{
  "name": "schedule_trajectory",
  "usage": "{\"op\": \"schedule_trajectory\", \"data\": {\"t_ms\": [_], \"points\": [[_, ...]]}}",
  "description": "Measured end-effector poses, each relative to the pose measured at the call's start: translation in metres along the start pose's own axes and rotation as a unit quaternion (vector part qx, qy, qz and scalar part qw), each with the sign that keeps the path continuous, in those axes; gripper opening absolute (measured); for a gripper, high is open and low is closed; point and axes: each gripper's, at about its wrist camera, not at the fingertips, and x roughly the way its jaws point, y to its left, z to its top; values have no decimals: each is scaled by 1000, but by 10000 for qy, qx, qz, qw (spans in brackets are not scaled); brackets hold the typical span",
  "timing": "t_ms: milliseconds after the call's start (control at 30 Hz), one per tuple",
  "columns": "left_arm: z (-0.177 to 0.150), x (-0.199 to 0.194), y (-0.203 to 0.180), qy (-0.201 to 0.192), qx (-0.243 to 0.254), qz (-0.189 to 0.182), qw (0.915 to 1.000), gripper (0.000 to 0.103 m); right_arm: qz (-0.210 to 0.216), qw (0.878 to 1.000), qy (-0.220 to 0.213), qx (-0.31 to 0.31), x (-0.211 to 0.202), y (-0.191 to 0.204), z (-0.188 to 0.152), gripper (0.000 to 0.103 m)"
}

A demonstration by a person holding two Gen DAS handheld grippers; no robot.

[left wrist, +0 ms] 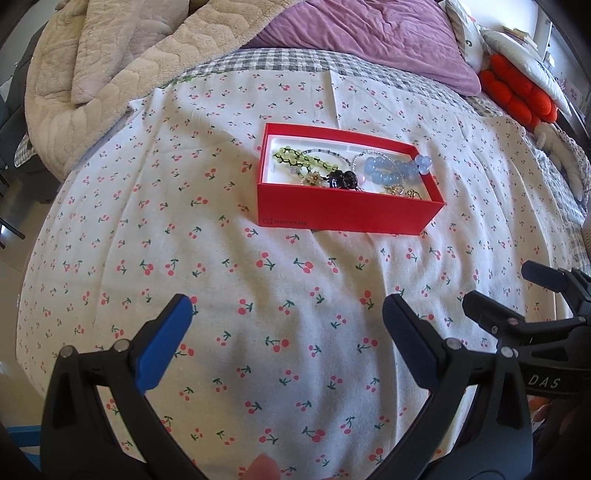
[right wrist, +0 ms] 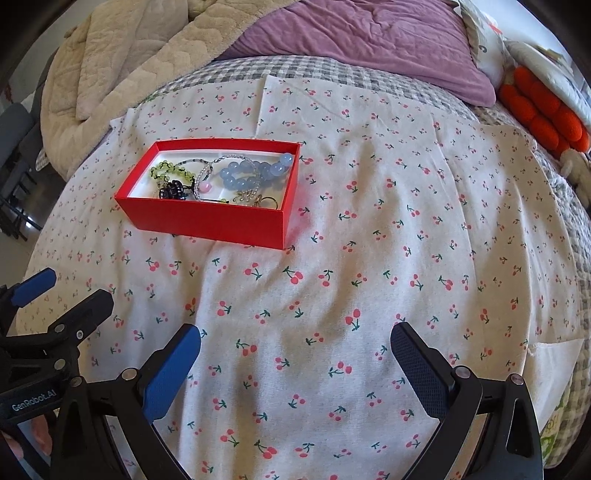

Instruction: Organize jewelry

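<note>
Item 1, red box (left wrist: 349, 212): open-topped, sitting on the cherry-print cloth (left wrist: 258, 295), well ahead of both grippers; in the right wrist view it is lying up and to the left (right wrist: 207, 221).

Contents, all resting inside on the white lining:
- green bead strand (left wrist: 295, 157), lying at the box's left end; also showing in right view (right wrist: 168, 171).
- blue bead bracelet (left wrist: 393, 170), big round beads, sitting at the right end w/ a couple of beads riding over the rim; right view (right wrist: 251, 171).
- dark cluster piece (left wrist: 341, 180), sitting mid-box near the front wall.
- thin clear-bead strand (right wrist: 207, 168), looping btwn green and blue.
- small gold-tone bits (right wrist: 258, 199), prob. rings or earrings, too small to tell.

Item 2, left gripper (left wrist: 286, 317): hovering over the cloth, blue-padded fingers spread wide, nothing btwn them.

Item 3, right gripper (right wrist: 295, 343): likewise hovering, fingers spread apart, nothing held. Sitting just beside the left one.

Surroundings: cloth is covering a grey checked bedcover (right wrist: 314, 70); beige quilt (left wrist: 110, 55) bunching at far left; purple pillow (left wrist: 369, 33) at far centre; orange plush (left wrist: 517, 92) lying at far right.
</note>
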Motion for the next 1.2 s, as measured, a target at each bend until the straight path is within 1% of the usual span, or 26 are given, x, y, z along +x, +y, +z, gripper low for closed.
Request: {"op": "schedule_trajectory", "data": {"t_ms": [433, 900, 1000, 1100, 1200], "points": [[0, -1, 3, -54, -18, 206, 9998, 102, -24, 10000, 16, -19, 3, 0, 1, 103], [-1, 1, 3, -23, -34, 295, 9996, 102, -37, 10000, 11, -21, 3, 1, 1, 103], [-2, 6, 3, 2, -35, 316, 9995, 102, -43, 10000, 3, -21, 5, 1, 1, 103], [-5, 17, 6, 117, -86, 357, 9993, 102, -49, 10000, 7, -23, 10, 1, 0, 103], [-8, 27, 8, 206, -135, 421, 9988, 102, 69, 10000, -6, 16, 15, 2, 0, 103]]}}
